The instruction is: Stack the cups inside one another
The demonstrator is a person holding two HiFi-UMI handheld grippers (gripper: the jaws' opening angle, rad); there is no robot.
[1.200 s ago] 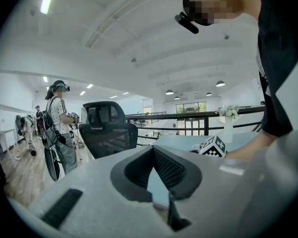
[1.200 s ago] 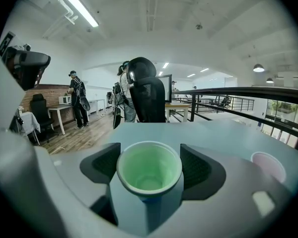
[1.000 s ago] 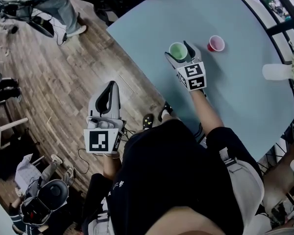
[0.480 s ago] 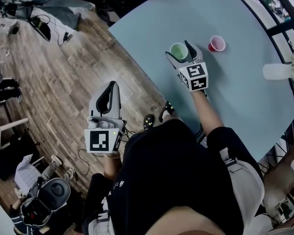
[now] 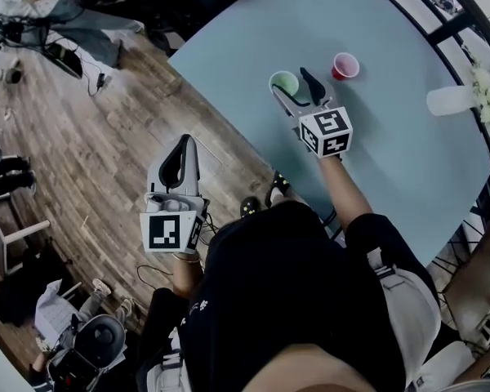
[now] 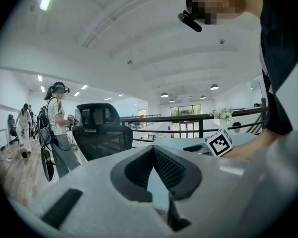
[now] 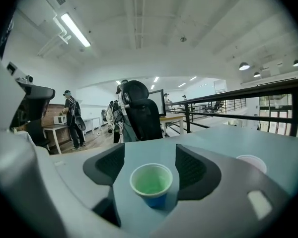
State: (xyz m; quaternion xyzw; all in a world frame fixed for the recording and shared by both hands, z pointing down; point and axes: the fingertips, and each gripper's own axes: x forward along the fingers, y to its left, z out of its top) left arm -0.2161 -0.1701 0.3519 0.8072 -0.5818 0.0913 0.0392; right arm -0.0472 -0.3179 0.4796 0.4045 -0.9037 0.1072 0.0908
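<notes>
Two cups are standing upright on the pale blue table (image 5: pixel 392 153), mouths up, and the coming move is turning on how each one is lying from the right fingers. The green cup (image 5: pixel 283 83) is sitting directly between the fingers of the right gripper (image 7: pixel 149 165), its long axis running vertical and crossing the level line of the jaws. Those jaws have just been closing around it, yet a sliver of table is showing on either side of the rim, so the pads (image 7: pixel 105 166) are standing apart and not yet pressing on the cup wall. The pink cup (image 5: pixel 345 65) is waiting just ahead of the same fingers and off to their right, near but not touching the green one. Judging from this, the grasp is only partly made: the fingers are needing to finish closing on the green cup before it is being lifted, carried forward and to the right, and lowered straight down into the pink cup's open mouth. The left gripper (image 5: pixel 181 149) is hanging well apart from both cups, out over the wooden floor beyond the table edge, its fingers meeting at the tips with nothing between them. The right hand is therefore far nearer and is looking like the one doing the stacking.
</notes>
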